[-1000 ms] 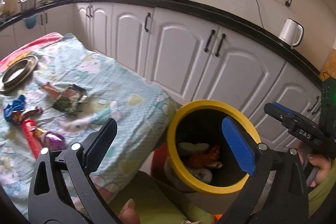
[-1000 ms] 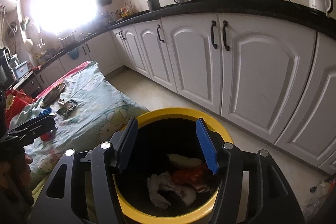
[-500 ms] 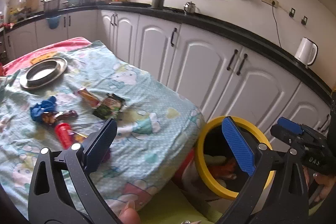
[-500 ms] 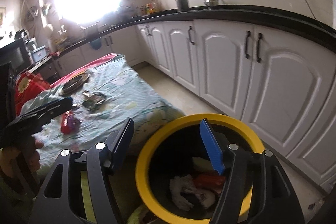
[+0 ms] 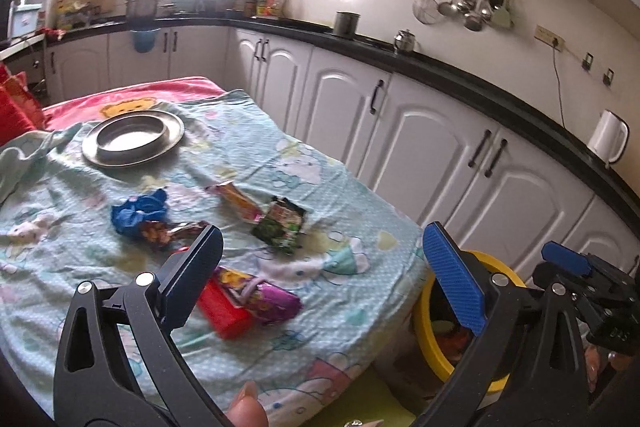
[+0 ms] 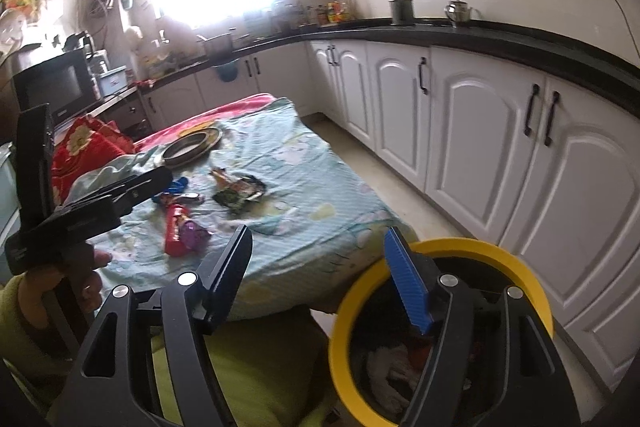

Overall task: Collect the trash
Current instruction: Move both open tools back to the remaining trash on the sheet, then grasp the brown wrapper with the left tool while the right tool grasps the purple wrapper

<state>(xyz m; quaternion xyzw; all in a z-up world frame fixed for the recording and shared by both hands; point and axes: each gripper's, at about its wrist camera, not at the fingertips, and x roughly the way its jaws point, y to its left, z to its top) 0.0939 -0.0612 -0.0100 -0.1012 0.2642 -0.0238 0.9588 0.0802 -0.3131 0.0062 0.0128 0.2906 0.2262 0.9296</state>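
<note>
Table (image 5: 352,183), covered by a pale blue cartoon-print cloth, fills the left and centre of the left wrist view; white cabinets (image 5: 424,147) run behind it from 11 to 3 o'clock.

Yellow-rimmed bin (image 6: 440,251) stands off the table's near corner, at 5 o'clock in the right wrist view. It already holds white and orange scraps.

Round metal plate (image 5: 132,137) sits at the table's far end, at 10 o'clock of the trash.

Trash lies mid-table, all of it loose: red pack (image 5: 224,311) touching a purple wrapper (image 5: 272,301), a dark green packet (image 5: 282,225), an orange wrapper (image 5: 236,199) and a crumpled blue wrapper (image 5: 138,213). Print on the wrappers is too small to read.

Left gripper (image 5: 320,275): jaws wide, nothing between them, hovering above the red pack.

Right gripper (image 6: 320,283): jaws opening, empty, over the gap between table edge and bin rim.

White kettle (image 5: 608,141) on the counter at 3 o'clock.
</note>
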